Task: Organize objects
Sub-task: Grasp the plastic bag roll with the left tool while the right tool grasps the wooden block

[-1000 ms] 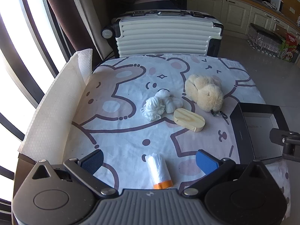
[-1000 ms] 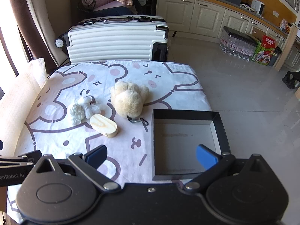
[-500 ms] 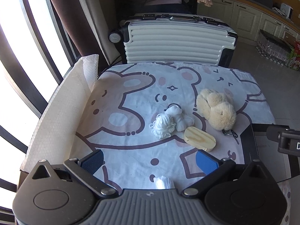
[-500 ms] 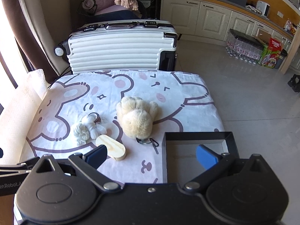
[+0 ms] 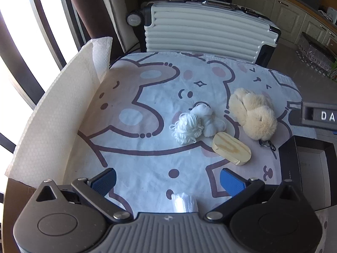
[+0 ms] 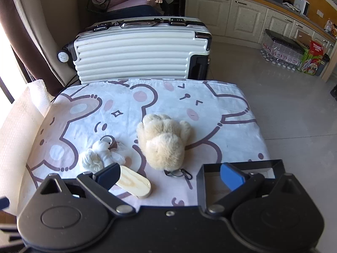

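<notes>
Hovering above the near table edge, left gripper (image 5: 167,181) and right gripper (image 6: 171,174) both have fingers spread, nothing between them. Plush paw (image 6: 164,142), wooden oval (image 6: 134,182) and white yarn (image 6: 92,160) lie mid-cloth; black box (image 6: 240,165) sits at the right.

Legible text is scarce. In the left wrist view, white capitals "DA" stand on a dark grey device body (image 5: 320,116) at the right edge of the frame; the rest of that marking runs out of frame. In the right wrist view, a red carton (image 6: 316,49) on the floor by the cabinets carries white lettering that appears to read "TUBORG". Small grey print on the black box (image 5: 289,168) wall is too fine to read.
</notes>
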{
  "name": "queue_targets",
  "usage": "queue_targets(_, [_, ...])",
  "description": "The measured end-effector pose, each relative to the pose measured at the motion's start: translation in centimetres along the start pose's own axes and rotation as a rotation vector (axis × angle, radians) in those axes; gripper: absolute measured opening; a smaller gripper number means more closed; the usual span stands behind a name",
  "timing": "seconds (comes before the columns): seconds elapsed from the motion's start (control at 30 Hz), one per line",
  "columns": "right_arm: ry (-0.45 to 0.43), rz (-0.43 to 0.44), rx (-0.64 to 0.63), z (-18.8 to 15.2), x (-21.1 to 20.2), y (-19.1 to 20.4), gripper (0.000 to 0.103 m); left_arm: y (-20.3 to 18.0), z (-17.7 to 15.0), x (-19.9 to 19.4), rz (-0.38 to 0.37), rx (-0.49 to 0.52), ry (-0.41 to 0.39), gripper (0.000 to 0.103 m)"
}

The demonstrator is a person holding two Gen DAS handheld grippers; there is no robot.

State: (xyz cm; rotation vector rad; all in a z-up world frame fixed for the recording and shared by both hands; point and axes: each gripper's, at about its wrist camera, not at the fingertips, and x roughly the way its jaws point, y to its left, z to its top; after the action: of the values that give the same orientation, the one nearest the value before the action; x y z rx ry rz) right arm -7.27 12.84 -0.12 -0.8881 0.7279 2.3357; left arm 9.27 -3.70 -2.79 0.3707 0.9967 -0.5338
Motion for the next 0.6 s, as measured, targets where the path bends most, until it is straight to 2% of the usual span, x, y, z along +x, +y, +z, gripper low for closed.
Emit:
queue_targets(0.17, [-0.004,0.009,-0.029,0.3,1.6,1.5,0.103,1.0,-1.2,2.0,-0.061,-0.076,0.063,0.098])
queue_targets(0.37, [-0.011,0.067,-0.028,-0.5,4.0,2.5,0.103,1.1,-2.1,4.0,-0.061,-0.070,0.118,0.091])
queue_targets(0.47, [-0.002,0.109,-0.020,-1.0,5.6,2.8,0.102,1.4,-2.2,5.0,-0.085,-0.076,0.149,0.087])
queue_targets(0.53, [0.020,0.128,-0.014,-1.3,6.8,2.9,0.094,1.2,-2.4,5.6,-0.104,-0.071,0.177,0.084])
queue_targets(0.6, [0.029,0.151,-0.011,-1.4,7.7,3.0,0.092,0.9,-2.6,6.0,-0.119,-0.055,0.193,0.081])
